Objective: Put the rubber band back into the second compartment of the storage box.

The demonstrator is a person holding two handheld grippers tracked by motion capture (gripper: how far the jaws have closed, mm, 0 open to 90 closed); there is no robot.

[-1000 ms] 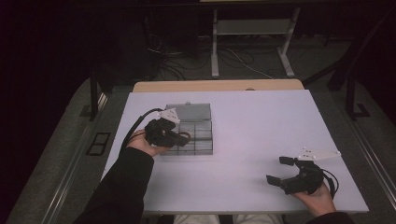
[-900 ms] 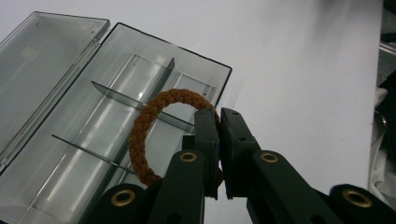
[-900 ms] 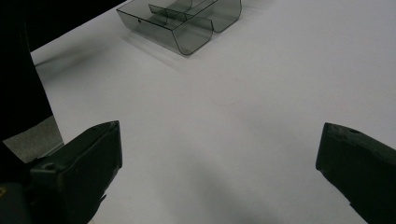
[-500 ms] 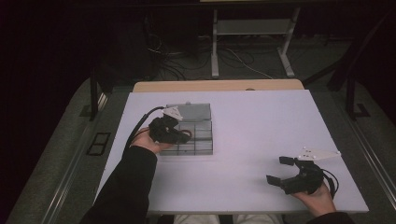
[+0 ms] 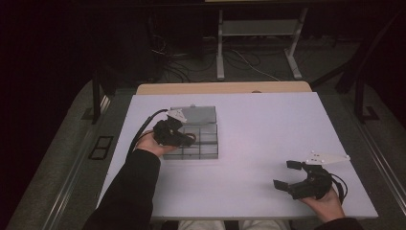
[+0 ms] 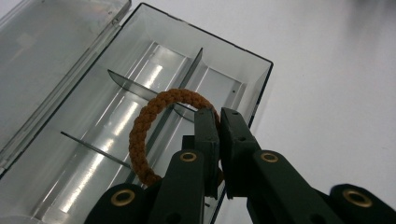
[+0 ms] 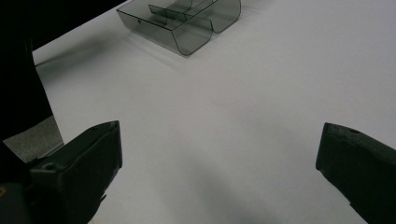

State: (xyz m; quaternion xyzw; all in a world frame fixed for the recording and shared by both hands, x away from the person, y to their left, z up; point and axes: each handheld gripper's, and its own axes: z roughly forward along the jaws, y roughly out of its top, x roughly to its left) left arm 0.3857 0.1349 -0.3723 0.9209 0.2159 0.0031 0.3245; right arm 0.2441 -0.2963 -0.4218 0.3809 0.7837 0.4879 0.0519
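Left tool (image 6: pixel 218 140) clamped on braided ring (image 6: pixel 154 126) above divided clear box (image 6: pixel 233 84), right tool (image 5: pixel 293 176) wide open, empty

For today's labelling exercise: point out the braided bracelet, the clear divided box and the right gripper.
braided bracelet (image 6: pixel 140 126), left gripper view, left arc of the brown braid.
clear divided box (image 6: pixel 254 79), left gripper view, its end wall.
right gripper (image 5: pixel 288 175), high view, midway between its open jaws.
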